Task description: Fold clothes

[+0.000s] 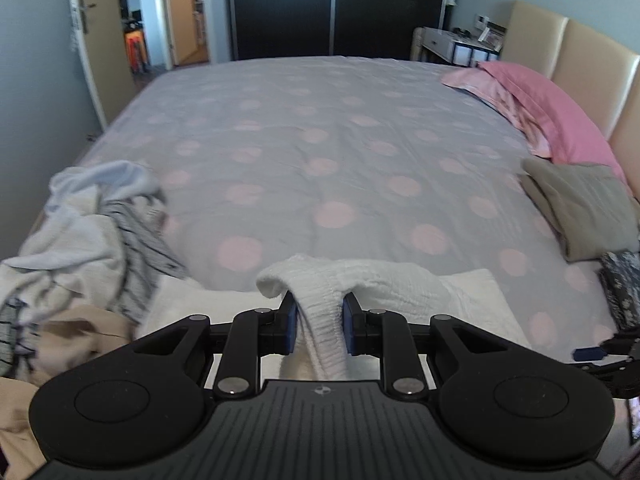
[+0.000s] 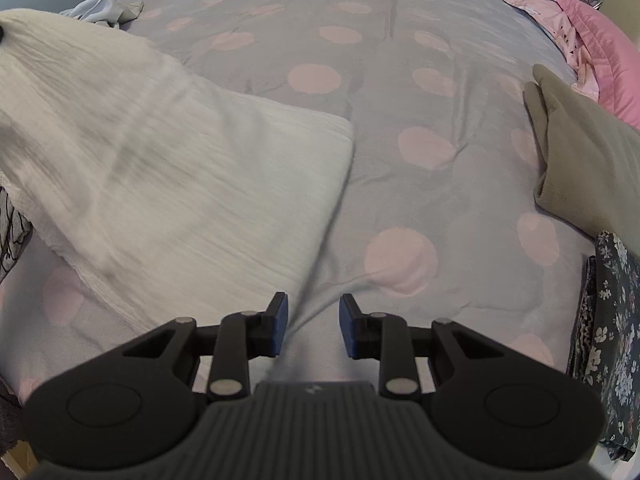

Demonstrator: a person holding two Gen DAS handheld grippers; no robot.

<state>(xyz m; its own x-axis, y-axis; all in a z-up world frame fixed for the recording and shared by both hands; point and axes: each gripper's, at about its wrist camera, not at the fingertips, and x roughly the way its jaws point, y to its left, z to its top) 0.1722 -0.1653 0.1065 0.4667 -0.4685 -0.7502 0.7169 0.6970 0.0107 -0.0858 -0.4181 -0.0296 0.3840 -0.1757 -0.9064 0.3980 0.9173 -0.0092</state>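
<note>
A white crinkled garment [image 1: 360,276] lies at the near edge of the bed, and my left gripper [image 1: 319,322] is shut on a bunched fold of it, lifted above the rest. In the right wrist view the same white garment [image 2: 160,168] rises up to the upper left, blurred, while its lower part lies flat on the cover. My right gripper [image 2: 313,322] stands open just past the garment's right edge, with only the bed cover [image 2: 420,148] showing between its fingers. The right gripper [image 1: 612,356] also shows at the right edge of the left wrist view.
A heap of unfolded clothes [image 1: 88,232] sits at the left of the bed. A folded khaki garment [image 2: 580,160] and a folded dark floral one [image 2: 608,340] lie at the right, below pink pillows [image 1: 552,108]. A dark wardrobe [image 1: 336,8] stands beyond the bed.
</note>
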